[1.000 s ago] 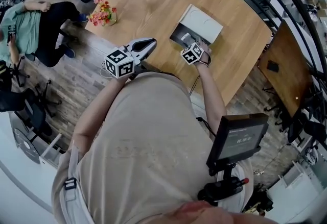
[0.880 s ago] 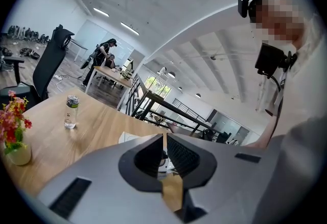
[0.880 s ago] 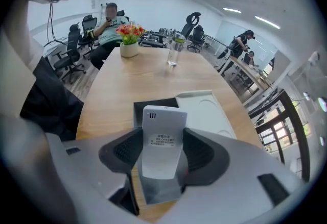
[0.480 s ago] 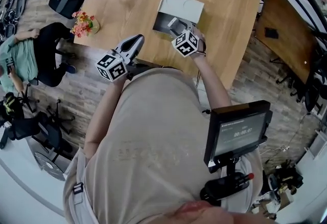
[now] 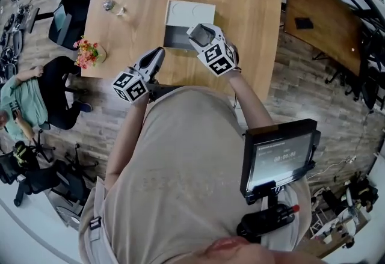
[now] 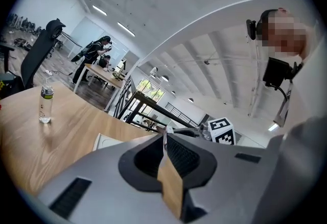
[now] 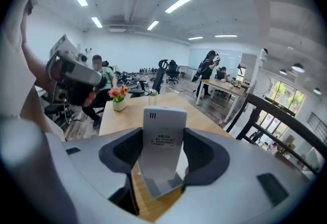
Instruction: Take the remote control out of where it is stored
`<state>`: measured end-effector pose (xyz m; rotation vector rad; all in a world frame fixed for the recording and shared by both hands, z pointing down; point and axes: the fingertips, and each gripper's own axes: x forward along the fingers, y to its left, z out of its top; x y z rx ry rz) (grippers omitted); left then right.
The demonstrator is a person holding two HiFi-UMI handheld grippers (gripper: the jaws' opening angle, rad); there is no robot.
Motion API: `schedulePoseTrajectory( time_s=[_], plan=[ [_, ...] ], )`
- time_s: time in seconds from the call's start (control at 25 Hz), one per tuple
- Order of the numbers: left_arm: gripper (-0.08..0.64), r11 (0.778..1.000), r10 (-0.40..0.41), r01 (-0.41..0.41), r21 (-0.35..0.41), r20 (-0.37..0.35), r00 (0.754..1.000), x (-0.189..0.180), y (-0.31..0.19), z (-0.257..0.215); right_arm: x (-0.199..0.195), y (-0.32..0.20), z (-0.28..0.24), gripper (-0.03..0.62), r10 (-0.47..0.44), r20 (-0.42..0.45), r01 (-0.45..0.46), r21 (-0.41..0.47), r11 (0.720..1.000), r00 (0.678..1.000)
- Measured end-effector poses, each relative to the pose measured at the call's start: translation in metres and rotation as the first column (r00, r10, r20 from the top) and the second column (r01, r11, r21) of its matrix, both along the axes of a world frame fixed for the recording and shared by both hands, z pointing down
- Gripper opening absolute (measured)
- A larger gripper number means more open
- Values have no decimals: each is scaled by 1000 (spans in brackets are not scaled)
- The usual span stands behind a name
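left gripper (image 5: pixel 157 53): jaws seemingly closed tip to tip, pointing near level | right gripper (image 5: pixel 202 32): tilted downward, pads pressed on remote control (image 7: pixel 162 139) between fingers, forearm extended

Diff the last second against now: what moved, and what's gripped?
The right claw rose out of the box, carrying the remote control clamped between its jaws. Nothing was let go. The left claw stayed shut and empty. The box, flowers and bottle kept their places on the table.

No legible print, even on remote control (image 7: pixel 162 141)
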<state>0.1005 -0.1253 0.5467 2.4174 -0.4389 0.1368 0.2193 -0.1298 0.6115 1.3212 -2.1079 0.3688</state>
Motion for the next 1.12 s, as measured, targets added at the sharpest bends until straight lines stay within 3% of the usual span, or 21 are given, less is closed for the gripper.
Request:
schedulePoseTrajectory(
  time_s=[0.24, 0.52, 0.84, 1.12],
  plan=[
    [6, 999, 32, -31, 13, -60, 998, 26, 4, -32, 25, 13, -73, 255, 82, 136, -98, 112, 989, 987],
    [6, 997, 65, -59, 47, -115, 991, 48, 1, -68, 45, 35, -137, 255, 126, 221, -172, 203, 964, 967],
    [6, 990, 133, -124, 72, -139, 981, 58, -11, -89, 68, 56, -184, 255, 220, 239, -285, 287, 914, 946],
    [6, 968, 248, -241, 70, -121, 961, 63, -10, -92, 86, 80, -211, 255, 351, 242, -418, 336, 844, 904]
  ],
)
